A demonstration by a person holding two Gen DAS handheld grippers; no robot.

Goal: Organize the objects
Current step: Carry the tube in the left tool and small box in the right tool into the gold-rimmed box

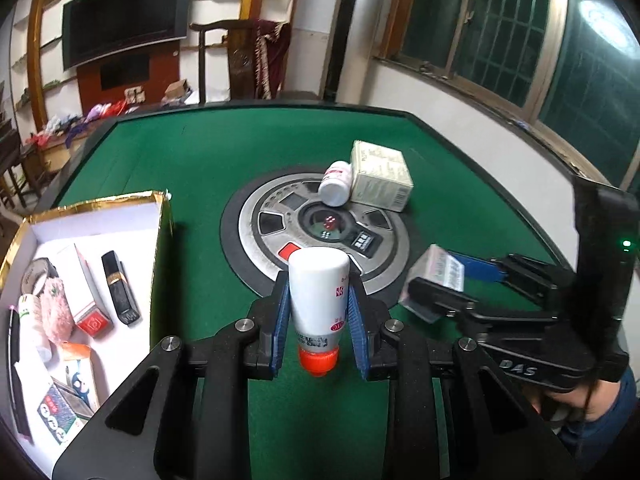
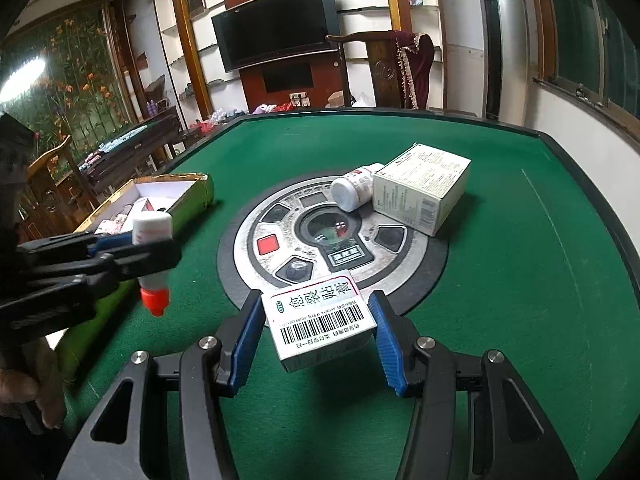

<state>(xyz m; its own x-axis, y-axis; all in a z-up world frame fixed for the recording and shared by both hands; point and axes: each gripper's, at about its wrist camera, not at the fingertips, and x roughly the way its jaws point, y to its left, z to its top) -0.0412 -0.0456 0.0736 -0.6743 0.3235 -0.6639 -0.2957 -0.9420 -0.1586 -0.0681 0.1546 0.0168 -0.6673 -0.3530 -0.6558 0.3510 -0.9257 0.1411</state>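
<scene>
My left gripper (image 1: 318, 300) is shut on a white bottle with an orange cap (image 1: 316, 308), cap pointing toward me, above the green table. It also shows in the right wrist view (image 2: 151, 256). My right gripper (image 2: 316, 320) is shut on a small white barcoded box (image 2: 318, 322), seen in the left wrist view (image 1: 438, 276) too. A gold-rimmed open box (image 1: 160, 216) with several items inside stands at the left. A white pill bottle (image 1: 336, 182) lies against a white carton (image 1: 380, 176) on the far side of the round centre panel.
The round metal centre panel (image 1: 256, 232) with dice sits mid-table. The table has a raised black rim (image 1: 460, 148). A chair, a TV and shelves stand behind it. The gold-rimmed box (image 2: 192, 196) lies left of my right gripper.
</scene>
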